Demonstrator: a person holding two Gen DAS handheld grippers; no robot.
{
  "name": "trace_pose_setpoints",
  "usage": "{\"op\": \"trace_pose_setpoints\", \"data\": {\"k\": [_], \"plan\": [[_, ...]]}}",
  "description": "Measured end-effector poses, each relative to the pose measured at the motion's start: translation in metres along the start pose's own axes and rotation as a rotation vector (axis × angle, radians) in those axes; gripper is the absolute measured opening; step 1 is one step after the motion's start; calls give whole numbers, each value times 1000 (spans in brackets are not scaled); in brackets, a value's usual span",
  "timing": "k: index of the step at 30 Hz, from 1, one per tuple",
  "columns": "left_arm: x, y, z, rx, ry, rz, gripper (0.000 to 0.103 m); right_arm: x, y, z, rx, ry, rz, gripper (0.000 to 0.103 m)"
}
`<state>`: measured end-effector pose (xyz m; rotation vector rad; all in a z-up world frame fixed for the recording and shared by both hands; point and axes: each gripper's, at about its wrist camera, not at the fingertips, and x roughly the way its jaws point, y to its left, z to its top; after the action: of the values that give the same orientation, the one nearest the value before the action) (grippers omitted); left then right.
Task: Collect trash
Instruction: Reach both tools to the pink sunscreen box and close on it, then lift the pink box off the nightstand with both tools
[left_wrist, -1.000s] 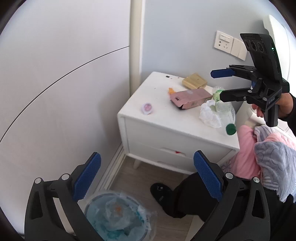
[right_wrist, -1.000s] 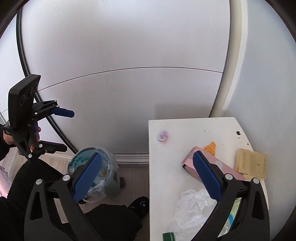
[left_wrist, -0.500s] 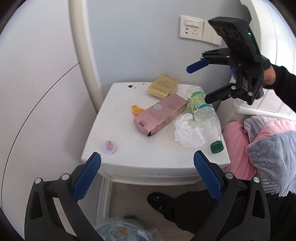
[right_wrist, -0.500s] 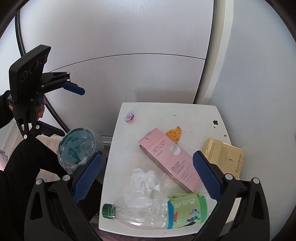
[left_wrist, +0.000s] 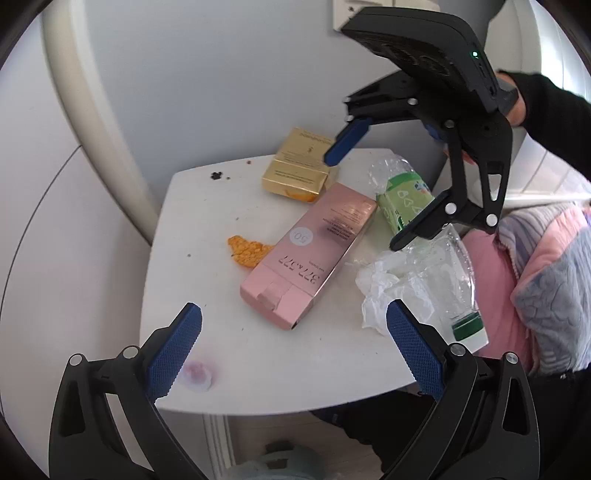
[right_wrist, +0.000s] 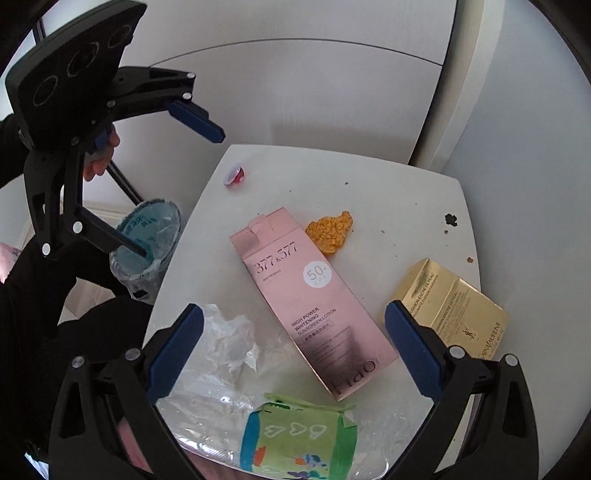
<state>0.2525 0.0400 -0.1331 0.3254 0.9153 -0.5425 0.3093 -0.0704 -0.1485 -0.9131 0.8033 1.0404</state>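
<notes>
— Pink box lies mid-desk, with the bottle, wrapper, gold box and orange crumb around it. Nothing collected?

— Not yet. Both grippers, left and right, hover with jaws spread, holding nothing, probably to choose. The bin stands on the floor beside the desk, ready for drops.

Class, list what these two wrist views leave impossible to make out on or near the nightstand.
- Plastic bottle: right wrist view, base cut off by the bottom edge.
- Trash bin: left wrist view, hidden by the nightstand.
- Small cup: left wrist view, blurred, partly behind the left gripper finger.
</notes>
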Motion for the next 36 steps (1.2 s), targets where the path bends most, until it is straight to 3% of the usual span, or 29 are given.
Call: {"op": "trace_pose_setpoints", "data": {"k": [7, 18, 29, 32, 33, 36], "plan": [[35, 7, 11, 89, 38, -86, 97, 28, -10, 6, -64, 68, 33, 96], [70, 25, 9, 160, 73, -126, 97, 51, -16, 3, -106, 123, 60, 96], [93, 22, 15, 241, 68, -143, 97, 54, 1, -6, -229, 200, 49, 96], [96, 21, 15, 251, 70, -164, 89, 58, 4, -9, -250, 218, 52, 93], [98, 21, 16, 254, 70, -162, 83, 59, 6, -11, -252, 226, 58, 82], [101, 21, 16, 252, 70, -164, 71, 63, 6, -12, -250, 248, 59, 74]]}}
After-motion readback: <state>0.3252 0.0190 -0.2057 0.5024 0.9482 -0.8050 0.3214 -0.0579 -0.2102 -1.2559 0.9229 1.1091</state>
